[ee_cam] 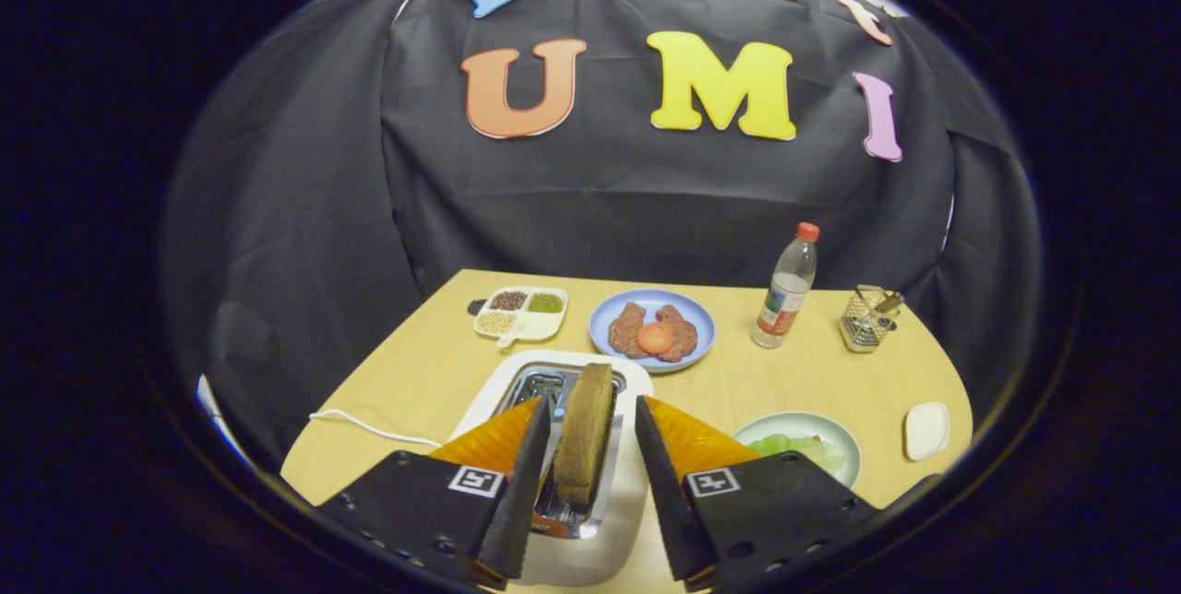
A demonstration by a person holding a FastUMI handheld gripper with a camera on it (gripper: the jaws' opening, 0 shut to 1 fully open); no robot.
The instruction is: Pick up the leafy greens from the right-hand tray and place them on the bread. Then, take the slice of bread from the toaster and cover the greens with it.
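Gripper view: one bread slice (585,433) between open claw (580,481) fingers.

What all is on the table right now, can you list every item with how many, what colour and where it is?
toaster: one, white, just ahead of the fingers
bread slice: one, brown, upright in the toaster slot, between the fingers
blue plate: one, beyond the toaster, holding brown food and an orange-red round slice
divided tray: one, white, beside the blue plate, small fillings
bottle: one, clear, red cap, beside the blue plate
wire basket: one, metal, past the bottle
green plate: one, pale green, holding greens
small dish: one, white, beside the green plate
hand-held gripper: one, black and orange, open around the bread slice
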